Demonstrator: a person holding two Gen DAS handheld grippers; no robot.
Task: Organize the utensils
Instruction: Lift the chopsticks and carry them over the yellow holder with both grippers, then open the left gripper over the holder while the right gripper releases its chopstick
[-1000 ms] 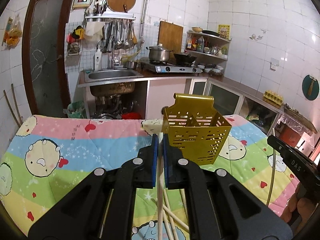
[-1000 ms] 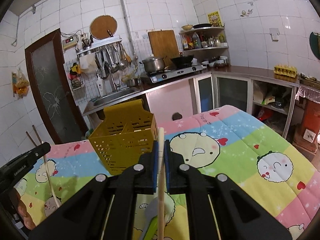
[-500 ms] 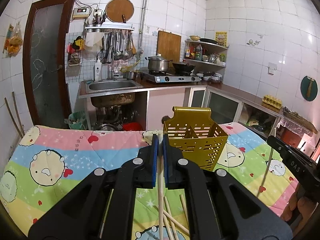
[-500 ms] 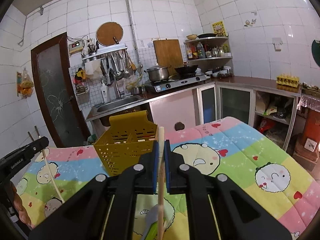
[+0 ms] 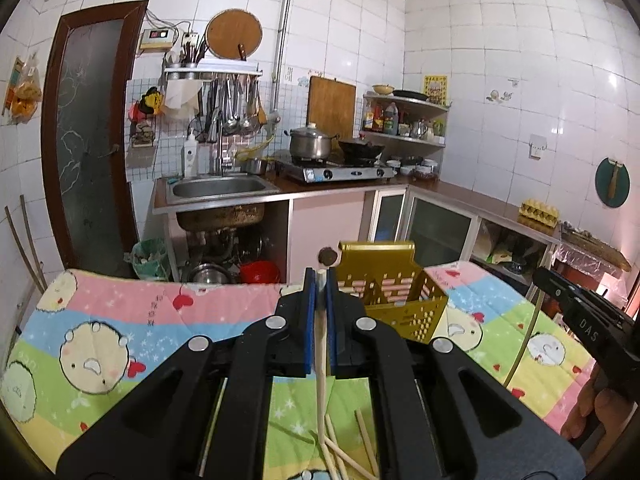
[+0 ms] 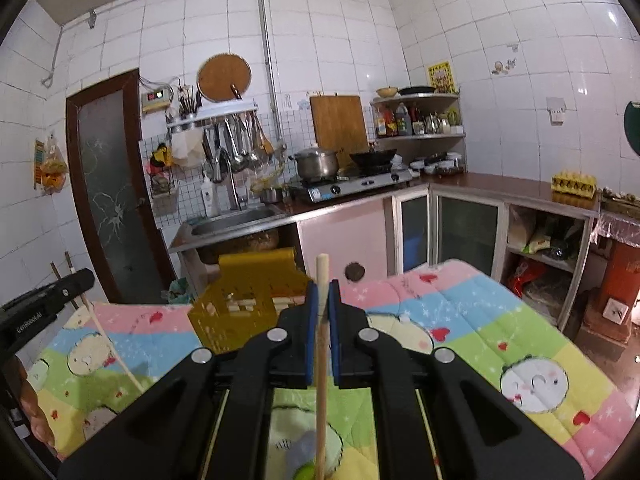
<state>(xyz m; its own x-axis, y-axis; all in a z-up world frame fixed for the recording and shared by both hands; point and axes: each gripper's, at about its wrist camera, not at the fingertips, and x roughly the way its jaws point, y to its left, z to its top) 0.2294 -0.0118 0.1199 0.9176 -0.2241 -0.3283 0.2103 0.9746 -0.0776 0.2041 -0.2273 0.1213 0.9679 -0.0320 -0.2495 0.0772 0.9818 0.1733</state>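
Two chopsticks are in hand, one per gripper. The left gripper [image 5: 319,280] has its fingers pinching a pale chopstick [image 5: 319,360] upright above the patterned quilt [image 5: 120,320]; the right gripper [image 6: 322,292] pinches a wooden chopstick [image 6: 321,360] the same way. The yellow basket [image 5: 400,304] stands on the quilt just beyond both. This looks like the carry step; next, each stick needs lowering tip-first into a basket compartment. Only the left view shows the loose chopsticks [image 5: 348,452] lying near on the quilt; only the right view shows pieces already inside the basket.
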